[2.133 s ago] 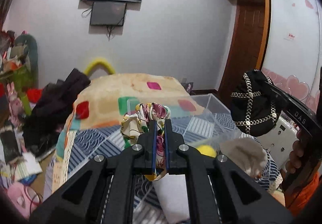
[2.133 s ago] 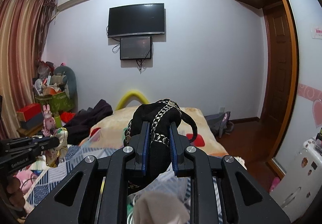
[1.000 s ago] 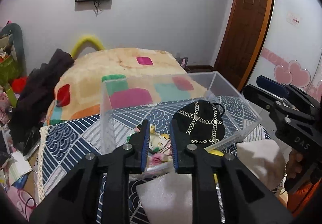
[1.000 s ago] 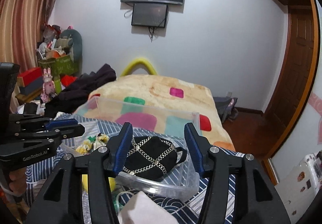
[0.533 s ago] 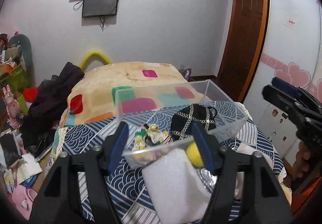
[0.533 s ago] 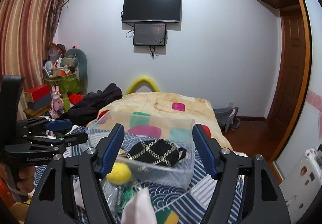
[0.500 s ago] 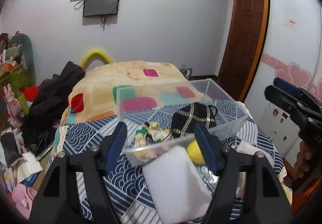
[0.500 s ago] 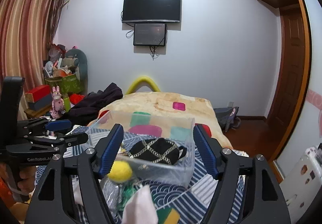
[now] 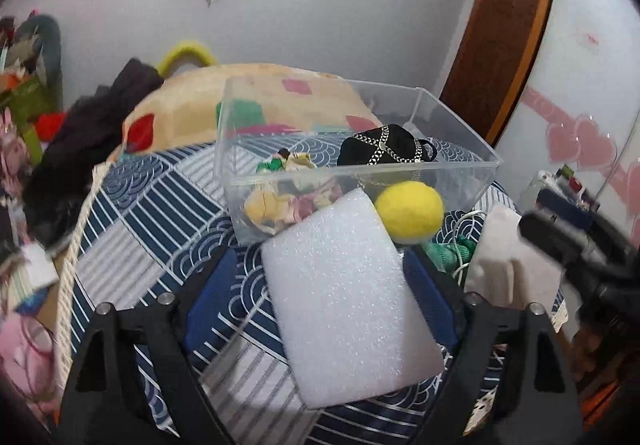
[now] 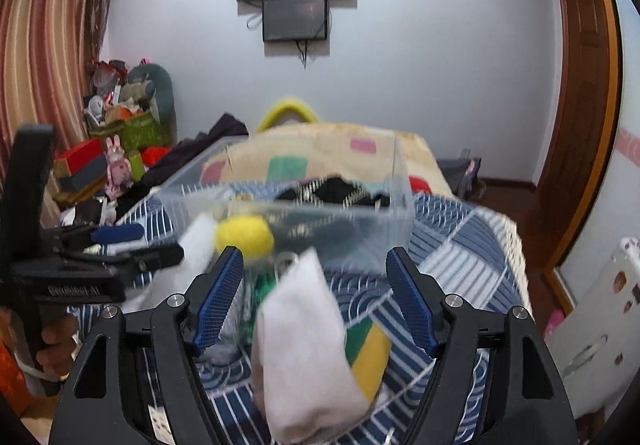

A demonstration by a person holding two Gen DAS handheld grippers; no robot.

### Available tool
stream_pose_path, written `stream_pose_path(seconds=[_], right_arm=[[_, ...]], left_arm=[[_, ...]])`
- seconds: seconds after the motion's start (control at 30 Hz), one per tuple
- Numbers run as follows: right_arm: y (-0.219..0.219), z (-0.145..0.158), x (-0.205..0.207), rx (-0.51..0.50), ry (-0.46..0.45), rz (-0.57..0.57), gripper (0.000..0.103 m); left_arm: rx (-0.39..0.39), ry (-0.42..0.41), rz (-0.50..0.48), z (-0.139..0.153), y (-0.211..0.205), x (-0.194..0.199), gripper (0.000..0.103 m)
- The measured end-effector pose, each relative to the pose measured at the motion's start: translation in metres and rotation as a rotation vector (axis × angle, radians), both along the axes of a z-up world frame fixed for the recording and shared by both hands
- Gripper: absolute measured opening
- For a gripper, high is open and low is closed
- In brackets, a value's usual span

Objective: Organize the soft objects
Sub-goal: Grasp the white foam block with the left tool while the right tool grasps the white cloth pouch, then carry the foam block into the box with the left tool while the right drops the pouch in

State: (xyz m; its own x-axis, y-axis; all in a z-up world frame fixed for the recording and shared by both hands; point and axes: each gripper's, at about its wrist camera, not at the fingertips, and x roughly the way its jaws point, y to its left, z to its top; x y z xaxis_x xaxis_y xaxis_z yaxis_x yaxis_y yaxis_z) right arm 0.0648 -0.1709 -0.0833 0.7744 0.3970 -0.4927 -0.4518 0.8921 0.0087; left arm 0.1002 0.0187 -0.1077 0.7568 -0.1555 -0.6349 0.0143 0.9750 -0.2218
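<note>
A clear plastic box (image 9: pixel 456 165) stands on the blue patterned bedspread and holds a black chain-trimmed cap (image 9: pixel 384 147) and a floral cloth (image 9: pixel 288 201). My left gripper (image 9: pixel 320 285) is open, its jaws on either side of a white foam block (image 9: pixel 344 293). A yellow ball (image 9: pixel 408 211) lies just in front of the box. My right gripper (image 10: pixel 316 285) is open, its jaws on either side of a white cloth pouch (image 10: pixel 304 345). The box (image 10: pixel 400 221) and the yellow ball (image 10: pixel 244 237) show beyond it.
A green cord bundle (image 9: pixel 448 251) and a yellow-green sponge (image 10: pixel 368 357) lie between the foam and the pouch. A dark clothes pile (image 9: pixel 100 133) sits at the left. A wooden door (image 10: pixel 576 125) is at the right. The other gripper (image 10: pixel 100 261) reaches in from the left.
Both grippers have let go of their items into the box, opened wide and moved back. The left has dropped around the foam block, the right around the white pouch.
</note>
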Motion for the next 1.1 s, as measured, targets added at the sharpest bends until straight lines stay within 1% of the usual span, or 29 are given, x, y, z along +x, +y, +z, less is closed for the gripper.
stream_pose_path(seconds=[0.17, 0.3, 0.33, 0.4, 0.47, 0.5, 0.53, 0.57, 0.63, 0.73, 0.87, 0.93, 1.1], right_arm=[[-0.005, -0.011, -0.004, -0.003, 0.034, -0.002, 0.071], [-0.01, -0.017, -0.008, -0.001, 0.059, 0.004, 0.071], [-0.011, -0.019, -0.009, -0.001, 0.067, 0.007, 0.071], [-0.012, -0.022, -0.011, 0.001, 0.078, 0.017, 0.071], [-0.011, -0.023, -0.011, 0.008, 0.088, 0.032, 0.06], [-0.011, -0.024, -0.011, 0.009, 0.096, 0.038, 0.047], [-0.01, -0.024, -0.01, 0.011, 0.105, 0.046, 0.037], [-0.01, -0.024, -0.01, 0.013, 0.108, 0.052, 0.034], [-0.01, -0.023, -0.012, 0.018, 0.102, 0.056, 0.022], [-0.011, -0.018, -0.017, 0.026, 0.083, 0.063, 0.02], [-0.011, -0.011, -0.021, 0.036, 0.057, 0.062, 0.018], [-0.014, -0.007, -0.023, 0.044, 0.044, 0.061, 0.017], [-0.015, 0.004, -0.025, 0.049, 0.006, 0.057, 0.015]], left_arm=[[-0.009, 0.023, -0.017, -0.007, -0.007, 0.0, 0.086], [-0.003, 0.062, -0.028, -0.019, -0.012, 0.002, 0.086], [-0.007, 0.069, -0.027, -0.022, -0.011, 0.002, 0.089], [-0.025, 0.071, -0.017, -0.024, -0.009, 0.001, 0.089], [-0.018, 0.072, -0.027, -0.024, -0.011, 0.0, 0.089], [-0.012, 0.07, -0.029, -0.024, -0.011, 0.0, 0.089], [-0.006, 0.067, -0.032, -0.025, -0.013, -0.001, 0.089], [-0.005, 0.065, -0.037, -0.026, -0.014, -0.002, 0.089], [-0.016, 0.06, -0.039, -0.027, -0.014, -0.004, 0.087], [-0.024, 0.053, -0.04, -0.028, -0.012, -0.007, 0.086], [-0.004, 0.042, -0.023, -0.026, -0.012, -0.013, 0.086], [0.022, 0.02, -0.006, -0.02, -0.012, -0.017, 0.086], [0.039, -0.04, 0.01, 0.0, -0.009, -0.027, 0.086]])
